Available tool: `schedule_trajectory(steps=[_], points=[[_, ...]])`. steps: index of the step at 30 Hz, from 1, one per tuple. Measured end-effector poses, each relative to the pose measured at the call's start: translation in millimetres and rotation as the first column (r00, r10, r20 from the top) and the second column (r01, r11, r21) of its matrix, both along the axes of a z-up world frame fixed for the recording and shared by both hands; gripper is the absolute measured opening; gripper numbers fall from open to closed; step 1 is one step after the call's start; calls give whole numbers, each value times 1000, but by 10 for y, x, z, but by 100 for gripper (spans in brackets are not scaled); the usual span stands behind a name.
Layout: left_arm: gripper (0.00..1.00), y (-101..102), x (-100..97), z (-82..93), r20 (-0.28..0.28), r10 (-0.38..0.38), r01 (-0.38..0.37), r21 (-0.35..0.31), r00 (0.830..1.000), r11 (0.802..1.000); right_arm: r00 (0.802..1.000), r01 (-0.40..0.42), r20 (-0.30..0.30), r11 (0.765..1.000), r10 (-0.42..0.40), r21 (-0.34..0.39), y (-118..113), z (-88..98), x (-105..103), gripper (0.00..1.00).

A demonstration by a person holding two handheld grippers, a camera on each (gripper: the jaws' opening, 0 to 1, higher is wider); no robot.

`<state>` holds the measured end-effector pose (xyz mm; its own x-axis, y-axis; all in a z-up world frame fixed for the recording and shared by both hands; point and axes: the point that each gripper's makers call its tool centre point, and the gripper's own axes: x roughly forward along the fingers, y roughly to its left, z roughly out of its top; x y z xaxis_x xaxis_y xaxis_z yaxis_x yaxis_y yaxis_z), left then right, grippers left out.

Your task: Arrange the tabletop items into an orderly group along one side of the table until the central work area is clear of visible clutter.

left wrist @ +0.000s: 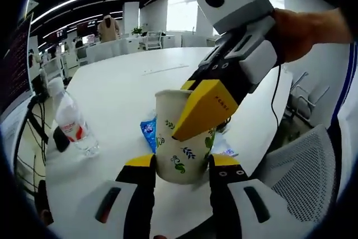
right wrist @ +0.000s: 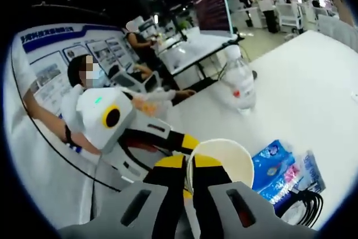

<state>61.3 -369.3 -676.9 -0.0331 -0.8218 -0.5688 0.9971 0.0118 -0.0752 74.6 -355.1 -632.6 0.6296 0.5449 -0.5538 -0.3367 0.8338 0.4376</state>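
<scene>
- One white table point(left wrist: 128, 82) stretches ahead of both grippers, its middle bare.
- Paper cup point(left wrist: 182, 138) stands between the left gripper point(left wrist: 182, 166), whose jaws sit at its sides; whether they press it, I cannot tell.
- Right gripper point(right wrist: 189, 169) is clamped on the cup's rim, one jaw inside.
- Water bottle point(left wrist: 70, 118) stands left of the cup, apart.
- Blue packet point(right wrist: 274, 163) lies just behind the cup, a black cable point(right wrist: 305, 205) beside it.

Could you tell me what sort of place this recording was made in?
Probably an open-plan office or lab: a long white table, a mesh office chair, a large monitor, wall posters and rows of desks behind.
</scene>
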Motion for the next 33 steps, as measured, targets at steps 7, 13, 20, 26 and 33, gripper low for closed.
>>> schedule_trajectory(steps=[7, 13, 20, 26, 33], points=[[36, 82, 139, -11, -6, 57, -57, -1, 998, 998, 1000, -21, 5, 1000, 21, -9, 52, -5, 98, 0], [35, 110, 228, 2, -10, 96, -96, -6, 995, 995, 999, -34, 4, 998, 35, -47, 19, -26, 174, 0], [34, 170, 300, -11, -38, 147, -148, -11, 988, 989, 1000, -26, -7, 996, 26, -87, -75, -110, 242, 0], [34, 221, 332, -17, -60, 181, -182, -12, 982, 983, 1000, -21, -11, 991, 20, -131, -163, -184, 336, 1], [33, 265, 376, -24, -74, 210, -212, -14, 975, 977, 999, -33, -11, 978, 31, -208, -246, -258, 469, 1]])
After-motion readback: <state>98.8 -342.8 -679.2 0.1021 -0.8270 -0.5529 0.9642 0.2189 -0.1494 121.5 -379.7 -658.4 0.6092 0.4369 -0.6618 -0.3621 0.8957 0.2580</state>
